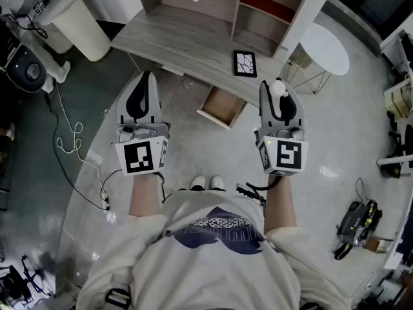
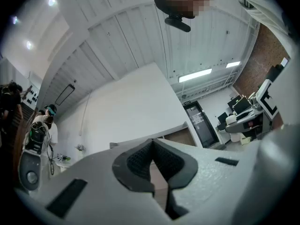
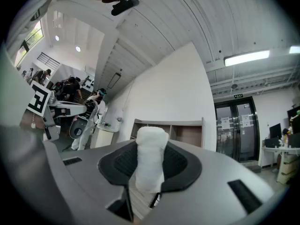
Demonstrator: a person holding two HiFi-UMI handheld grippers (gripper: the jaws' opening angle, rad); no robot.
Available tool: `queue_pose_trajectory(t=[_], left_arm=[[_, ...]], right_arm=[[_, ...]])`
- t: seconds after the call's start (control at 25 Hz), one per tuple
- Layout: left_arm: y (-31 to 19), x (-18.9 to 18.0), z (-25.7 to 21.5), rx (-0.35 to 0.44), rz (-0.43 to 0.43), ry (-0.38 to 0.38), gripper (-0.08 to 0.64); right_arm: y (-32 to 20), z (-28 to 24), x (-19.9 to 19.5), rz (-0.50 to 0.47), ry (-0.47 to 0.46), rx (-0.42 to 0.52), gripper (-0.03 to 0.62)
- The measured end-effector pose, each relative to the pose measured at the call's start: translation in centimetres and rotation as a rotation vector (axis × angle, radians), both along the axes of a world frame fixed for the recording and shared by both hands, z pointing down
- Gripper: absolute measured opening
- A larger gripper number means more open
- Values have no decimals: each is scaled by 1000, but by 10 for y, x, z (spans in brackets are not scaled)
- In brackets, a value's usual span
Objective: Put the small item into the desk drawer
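Transport step in hand: the right gripper [image 3: 149, 171] is clamped on the small white item [image 1: 277, 88], just right of the open drawer [image 1: 222, 106], the left gripper [image 2: 152, 159] closed and empty to the drawer's left; next, I judge, carry the item over the drawer and release.

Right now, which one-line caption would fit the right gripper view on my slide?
Right gripper clamps a small white cylindrical item between dark pads, with a wooden shelf unit behind.

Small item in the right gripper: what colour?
White. The small item shows best in the right gripper view.
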State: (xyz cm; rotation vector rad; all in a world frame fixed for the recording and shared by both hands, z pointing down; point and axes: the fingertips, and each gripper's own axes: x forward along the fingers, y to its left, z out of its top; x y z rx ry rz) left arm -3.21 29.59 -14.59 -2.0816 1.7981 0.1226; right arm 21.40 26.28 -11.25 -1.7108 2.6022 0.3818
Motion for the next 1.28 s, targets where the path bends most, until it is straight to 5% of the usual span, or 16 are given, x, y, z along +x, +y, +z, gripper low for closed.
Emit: queue_pose_trajectory(t=[0.68, 0.96, 1.28], left_arm=[[-10, 11, 9, -23, 16, -1, 8], [-25, 27, 34, -95, 45, -3, 8], [-91, 42, 106, -210, 19, -28, 8]], right_arm=[[-4, 7, 6, -1, -6, -21, 121], [-13, 21, 9, -91, -60, -61, 132], [-87, 85, 17, -164, -42, -150, 132]])
